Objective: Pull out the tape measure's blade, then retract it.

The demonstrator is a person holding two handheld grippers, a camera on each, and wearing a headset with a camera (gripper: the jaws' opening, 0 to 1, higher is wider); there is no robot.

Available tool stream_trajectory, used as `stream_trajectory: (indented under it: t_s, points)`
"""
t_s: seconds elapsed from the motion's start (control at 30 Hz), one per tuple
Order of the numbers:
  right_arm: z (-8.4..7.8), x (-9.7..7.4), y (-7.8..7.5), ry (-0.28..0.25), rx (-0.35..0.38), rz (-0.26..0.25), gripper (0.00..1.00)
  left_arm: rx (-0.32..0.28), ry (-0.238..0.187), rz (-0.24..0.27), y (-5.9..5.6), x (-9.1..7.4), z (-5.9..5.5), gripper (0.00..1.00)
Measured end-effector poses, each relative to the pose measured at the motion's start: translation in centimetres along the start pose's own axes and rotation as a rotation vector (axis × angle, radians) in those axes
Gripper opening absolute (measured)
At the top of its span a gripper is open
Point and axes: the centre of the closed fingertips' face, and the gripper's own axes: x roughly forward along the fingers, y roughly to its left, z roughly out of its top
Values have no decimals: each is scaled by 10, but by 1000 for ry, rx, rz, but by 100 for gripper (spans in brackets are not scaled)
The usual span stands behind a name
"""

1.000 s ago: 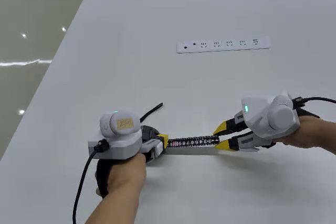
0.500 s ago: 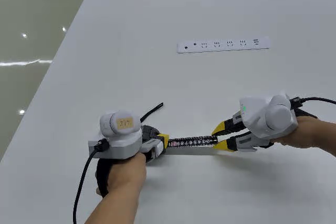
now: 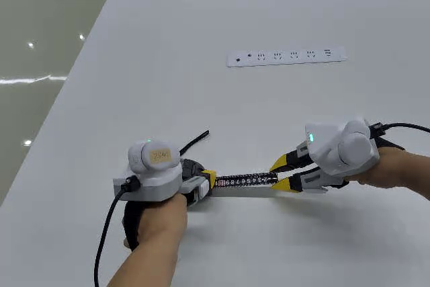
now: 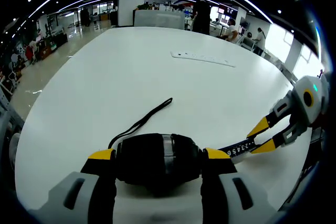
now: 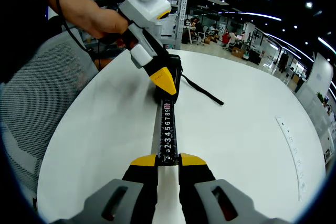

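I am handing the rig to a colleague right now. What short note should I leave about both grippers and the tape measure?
Left gripper: shut on the tape measure case, which rests on the table.
Right gripper: shut on the blade at its tip.
Blade: a short stretch is out, straight between the two grippers.
Done: pull begun.
Left: extend further if wanted, then retract the blade.

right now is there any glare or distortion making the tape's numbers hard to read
Head view: even light, glare streaks on the floor, a soft shadow beneath the blade, digits tiny. Right gripper view: fisheye curves the table, yet the blade's numbers are sharp. Left gripper view: the case looms dark, digits legible near the right claw.
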Motion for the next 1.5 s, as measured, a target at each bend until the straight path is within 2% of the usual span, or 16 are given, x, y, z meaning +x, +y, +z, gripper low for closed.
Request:
stream_trajectory:
  t_s: [1.1, 1.17, 1.33, 1.37, 1.5]
  points:
    - [8, 7, 3, -5, -2, 7, 14, 3, -3, -5, -2, -2, 0, 62]
    - [8, 8, 2, -5, -2, 8, 14, 7, -2, -8, -3, 2, 3, 62]
    - [9, 12, 2, -6, -3, 9, 14, 5, -4, -10, -2, -1, 0, 62]
    - [9, 12, 2, -5, -3, 10, 14, 6, -4, -11, 2, 5, 1, 62]
    - [10, 13, 3, -5, -1, 9, 14, 8, -6, -11, 1, 3, 0, 62]
